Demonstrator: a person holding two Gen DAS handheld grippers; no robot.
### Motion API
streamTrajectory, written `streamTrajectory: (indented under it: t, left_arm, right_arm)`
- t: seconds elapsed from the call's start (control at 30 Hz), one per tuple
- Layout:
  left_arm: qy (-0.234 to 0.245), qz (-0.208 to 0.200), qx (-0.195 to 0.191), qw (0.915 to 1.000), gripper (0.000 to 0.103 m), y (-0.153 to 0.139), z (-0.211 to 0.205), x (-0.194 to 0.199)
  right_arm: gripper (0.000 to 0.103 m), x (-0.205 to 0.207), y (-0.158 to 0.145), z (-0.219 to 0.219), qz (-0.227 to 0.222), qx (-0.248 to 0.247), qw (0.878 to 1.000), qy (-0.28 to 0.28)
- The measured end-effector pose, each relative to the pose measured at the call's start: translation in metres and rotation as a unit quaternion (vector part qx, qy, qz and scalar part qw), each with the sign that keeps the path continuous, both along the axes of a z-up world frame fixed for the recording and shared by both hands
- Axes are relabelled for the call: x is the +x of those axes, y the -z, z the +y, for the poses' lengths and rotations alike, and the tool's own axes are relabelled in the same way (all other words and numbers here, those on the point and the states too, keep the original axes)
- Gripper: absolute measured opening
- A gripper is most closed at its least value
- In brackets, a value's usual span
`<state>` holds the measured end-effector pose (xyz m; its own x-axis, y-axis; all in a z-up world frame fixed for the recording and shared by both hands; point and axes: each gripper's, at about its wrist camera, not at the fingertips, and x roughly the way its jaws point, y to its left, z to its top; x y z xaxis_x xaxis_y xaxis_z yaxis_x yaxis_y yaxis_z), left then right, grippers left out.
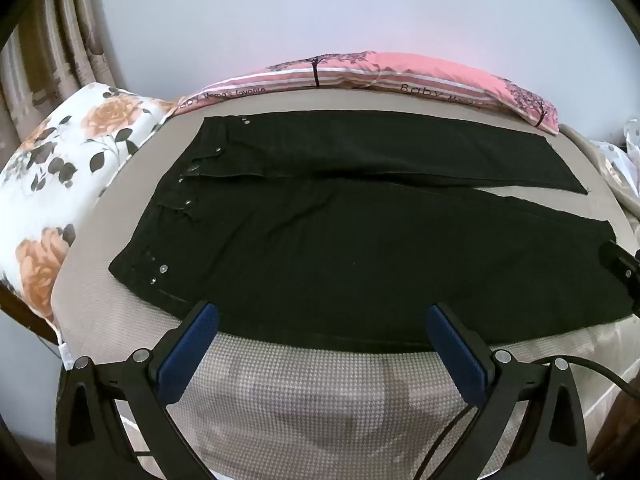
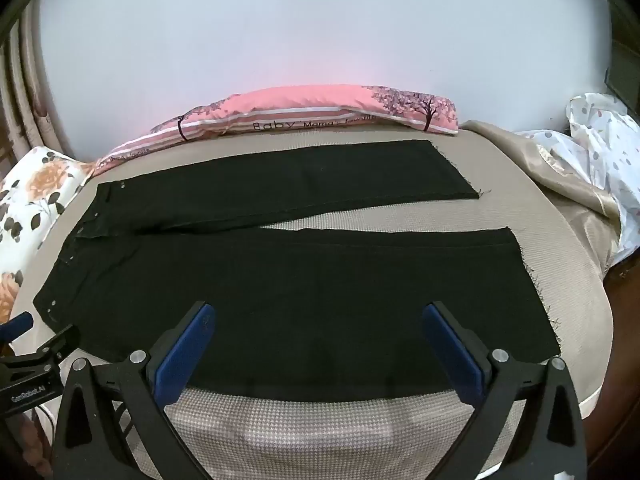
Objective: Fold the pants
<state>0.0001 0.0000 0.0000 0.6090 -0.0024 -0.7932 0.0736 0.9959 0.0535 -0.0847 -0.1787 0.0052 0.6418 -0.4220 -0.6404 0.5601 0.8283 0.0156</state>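
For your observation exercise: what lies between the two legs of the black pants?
Only bare beige bedcover, a narrow wedge widening toward the hems of the pants; it shows best in the right wrist view.

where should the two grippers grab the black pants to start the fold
Take the black denim pants, spread flat on the beige checked bed cover, by the near leg's outer edge: left gripper near the waistband, right gripper near the hem. Both are open above that edge. Coming from the near side probably lets that leg be carried over the far one.

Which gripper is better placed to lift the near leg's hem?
Right gripper: open over the black pants' near leg, whose frayed hem lies to its right. Left gripper sits nearer the waistband.
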Motion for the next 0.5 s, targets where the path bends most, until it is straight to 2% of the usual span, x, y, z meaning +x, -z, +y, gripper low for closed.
streamTrajectory:
  t: [0.27,0.5]
  left_arm:
    - [-0.014,0.002,-0.018,0.9997,0.103,0.002,0.009,0.003]
    - [-0.004,0.0,-0.003,1.0,0.103,0.006,0.006,0.002]
  right_arm:
    - [0.103,0.001,-0.003,-0.003,0.013,-0.009,1.0,0.0]
    - [0.103,0.0,-0.002,0.004,0.009,-0.018,1.0,-0.004]
